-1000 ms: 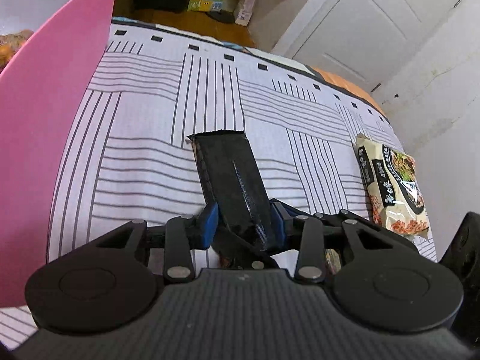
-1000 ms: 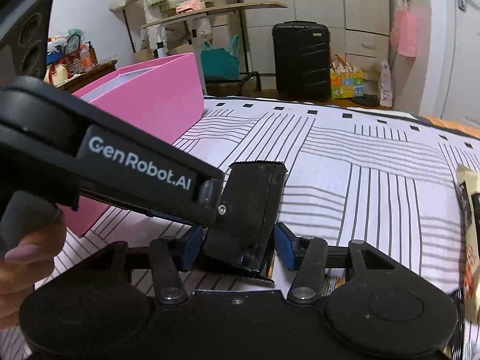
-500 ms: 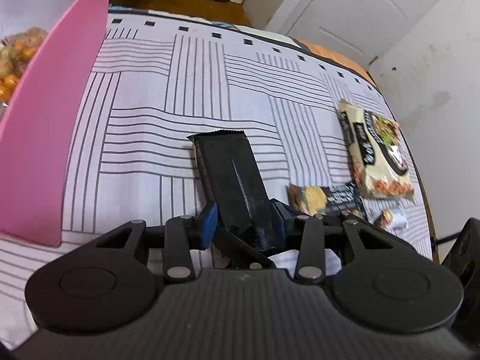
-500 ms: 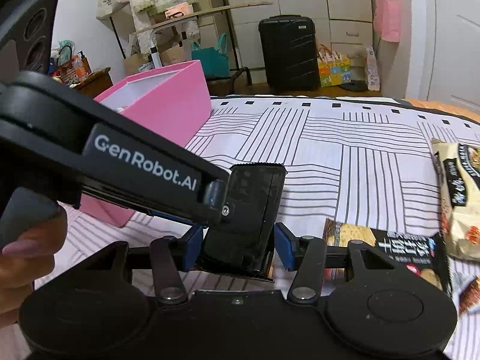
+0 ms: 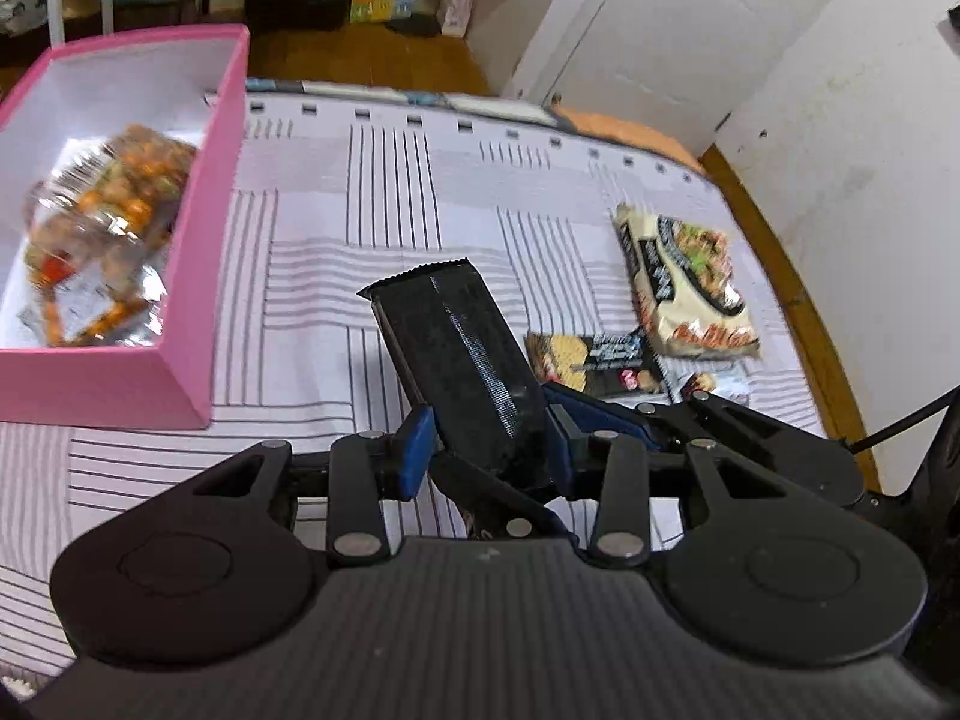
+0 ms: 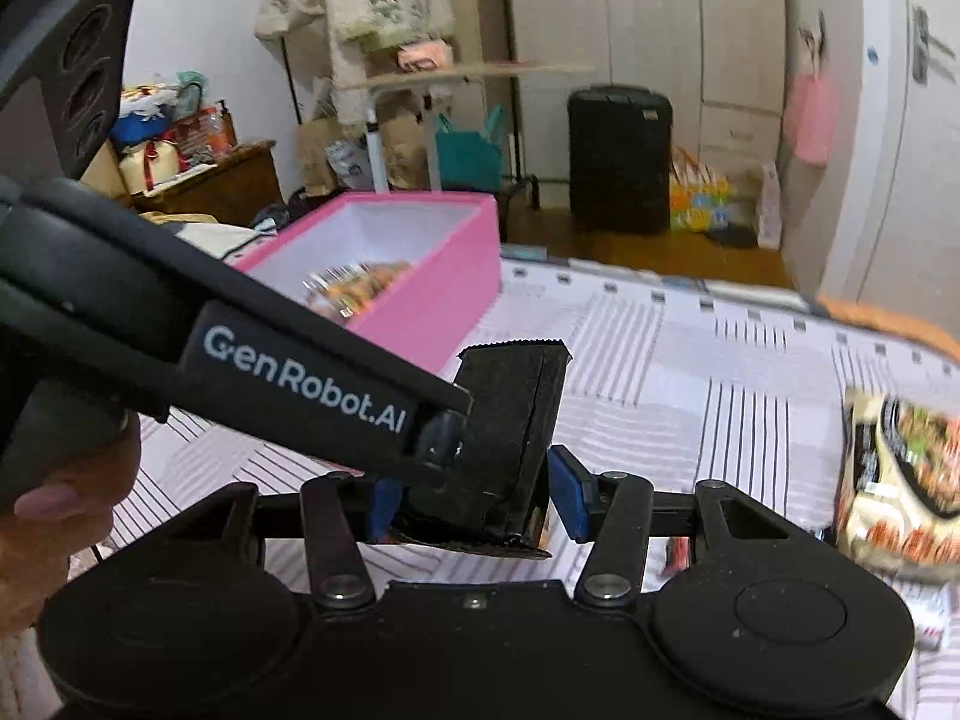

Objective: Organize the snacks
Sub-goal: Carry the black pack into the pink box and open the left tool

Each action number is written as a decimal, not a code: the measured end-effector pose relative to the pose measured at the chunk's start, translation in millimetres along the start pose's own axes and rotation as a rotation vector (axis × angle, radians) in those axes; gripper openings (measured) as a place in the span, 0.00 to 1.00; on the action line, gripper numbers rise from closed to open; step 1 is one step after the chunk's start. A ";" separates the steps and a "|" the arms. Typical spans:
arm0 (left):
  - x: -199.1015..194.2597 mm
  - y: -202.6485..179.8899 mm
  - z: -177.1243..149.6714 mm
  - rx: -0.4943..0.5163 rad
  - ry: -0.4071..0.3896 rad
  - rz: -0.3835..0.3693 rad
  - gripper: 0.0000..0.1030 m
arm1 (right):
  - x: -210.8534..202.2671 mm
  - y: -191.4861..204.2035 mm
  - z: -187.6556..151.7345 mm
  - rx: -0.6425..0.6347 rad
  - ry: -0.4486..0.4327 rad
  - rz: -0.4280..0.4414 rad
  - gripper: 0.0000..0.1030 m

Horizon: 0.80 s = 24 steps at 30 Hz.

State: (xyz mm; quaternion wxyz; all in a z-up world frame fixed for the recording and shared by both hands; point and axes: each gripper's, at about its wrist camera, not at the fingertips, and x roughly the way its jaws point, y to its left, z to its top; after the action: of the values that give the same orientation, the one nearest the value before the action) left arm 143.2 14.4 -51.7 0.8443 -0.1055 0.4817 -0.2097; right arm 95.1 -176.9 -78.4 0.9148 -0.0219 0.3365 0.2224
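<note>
A black snack packet (image 5: 456, 354) hangs in the air over the striped bedsheet (image 5: 372, 192). My left gripper (image 5: 486, 444) is shut on its lower part, blue pads on both sides. In the right wrist view the same packet (image 6: 510, 420) stands between the pads of my right gripper (image 6: 474, 498), which is shut on its bottom end. The left gripper's finger (image 6: 336, 396) reaches in from the left across that view. A pink box (image 5: 198, 276) lies to the left, with a bag of orange snacks (image 5: 102, 228) inside it.
On the sheet to the right lie a beige noodle packet (image 5: 684, 282), a dark cracker packet (image 5: 594, 354) and a small wrapped sweet (image 5: 702, 381). Past the bed's far edge stand a black suitcase (image 6: 618, 156) and white doors. A hand (image 6: 54, 516) shows at the left.
Both grippers have risen together with the black packet held between them. The inside of the pink box and more snacks on the right have come into view.
</note>
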 end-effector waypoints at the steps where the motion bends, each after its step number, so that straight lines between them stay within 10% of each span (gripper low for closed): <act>1: -6.7 1.0 0.9 -0.002 -0.012 -0.003 0.37 | -2.1 3.2 4.4 -0.014 -0.007 0.003 0.55; 24: -75.4 142.4 51.6 -0.270 -0.178 0.312 0.39 | 128.0 97.7 101.2 -0.270 -0.020 0.352 0.54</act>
State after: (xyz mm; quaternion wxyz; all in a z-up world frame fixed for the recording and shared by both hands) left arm 189.7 174.2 -21.4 0.8839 -0.1599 0.4395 0.0000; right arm 201.5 -19.5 -69.6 0.8538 -0.0827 0.2933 0.4221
